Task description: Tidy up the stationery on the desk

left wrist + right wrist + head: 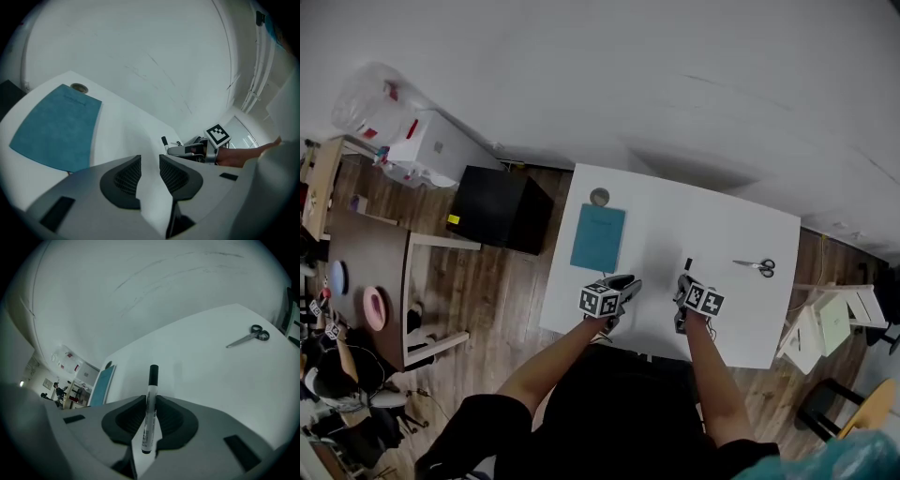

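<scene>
**A:** Where is the marker (pixel 151 390)?

**B:** It is in the right gripper (pixel 149 416), whose jaws are narrowed onto its white barrel. It sits over the near middle of the white desk (pixel 675 225).

**A:** Which way does it lie?

**B:** Its long axis runs along the jaws. The black cap sticks out past the tips toward the far edge, and the other end sits back between the pads.

**A:** What lies around it?

**B:** The scissors (pixel 248 337) lie flat to the far right of the marker and well apart from it. Their blades point left and their handles point right, so they lie across the marker's line. A blue notebook (pixel 598 237) lies flat to the far left. A small round thing (pixel 599 197) sits just beyond it at the far edge, too small to name.

**A:** And the other hand?

**B:** The left gripper (pixel 150 164) stands just left of the right one. Its jaws are wide, with only bare desk between them.

**A:** Which hand is nearer to what?

**B:** The left gripper is nearer the notebook, which lies just ahead of it and a little left. The right gripper is nearer the scissors. I judge that setting the marker beside either one calls for a reach toward the far side. Going by the scissors would also take a turn, so that the barrel lies left to right.
</scene>
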A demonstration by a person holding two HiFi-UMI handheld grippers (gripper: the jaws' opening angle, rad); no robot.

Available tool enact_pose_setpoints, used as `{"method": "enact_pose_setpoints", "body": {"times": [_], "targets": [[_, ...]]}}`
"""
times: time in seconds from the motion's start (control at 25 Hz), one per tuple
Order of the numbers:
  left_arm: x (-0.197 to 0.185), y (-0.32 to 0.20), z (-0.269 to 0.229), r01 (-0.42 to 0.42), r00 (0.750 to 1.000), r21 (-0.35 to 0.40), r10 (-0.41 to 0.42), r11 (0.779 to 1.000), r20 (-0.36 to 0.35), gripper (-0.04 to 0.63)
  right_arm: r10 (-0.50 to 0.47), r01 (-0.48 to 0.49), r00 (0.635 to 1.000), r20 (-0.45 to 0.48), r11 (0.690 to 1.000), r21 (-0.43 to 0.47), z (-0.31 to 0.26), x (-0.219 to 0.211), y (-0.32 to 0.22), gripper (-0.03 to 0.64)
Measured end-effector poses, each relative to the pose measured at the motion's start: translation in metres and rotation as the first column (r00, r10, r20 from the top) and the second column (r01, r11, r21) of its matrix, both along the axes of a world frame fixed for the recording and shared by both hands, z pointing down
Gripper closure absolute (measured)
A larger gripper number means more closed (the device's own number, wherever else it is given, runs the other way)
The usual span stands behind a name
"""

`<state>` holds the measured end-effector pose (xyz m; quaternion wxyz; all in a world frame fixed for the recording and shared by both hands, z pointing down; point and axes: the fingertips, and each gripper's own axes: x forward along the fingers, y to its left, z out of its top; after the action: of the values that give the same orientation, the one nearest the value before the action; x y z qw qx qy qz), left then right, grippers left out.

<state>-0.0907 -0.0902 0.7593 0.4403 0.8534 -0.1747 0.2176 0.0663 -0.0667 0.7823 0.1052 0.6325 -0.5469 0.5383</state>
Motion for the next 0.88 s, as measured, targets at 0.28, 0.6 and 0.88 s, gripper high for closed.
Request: {"method": "enact_pose_setpoints", "body": {"times": [0.28, 0.6, 0.88], "targets": [[-0.062, -0.049, 0.006, 0.126, 0.991, -0.022, -0.125, 0.992, 0.04, 0.547, -0.069, 0.066, 0.997, 0.033, 0.995, 0.077, -0.017, -0.082, -0.07, 0.534], [-0.098, -0.074, 0.016, 0.138, 0.989, -0.039, -0.135, 0.99, 0.059, 0.575, -0.133, 0.132, 0.99, 0.042, 0.991, 0.026, 0.014, -0.147, -0.115, 0.534], [-0.108, -0.076, 0.021, 0.087, 0.996, -0.057, -0.087, 0.995, 0.007, 0.574, -0.115, 0.114, 0.992, 0.045, 0.993, 0.006, 0.031, -0.162, -0.138, 0.532]]}}
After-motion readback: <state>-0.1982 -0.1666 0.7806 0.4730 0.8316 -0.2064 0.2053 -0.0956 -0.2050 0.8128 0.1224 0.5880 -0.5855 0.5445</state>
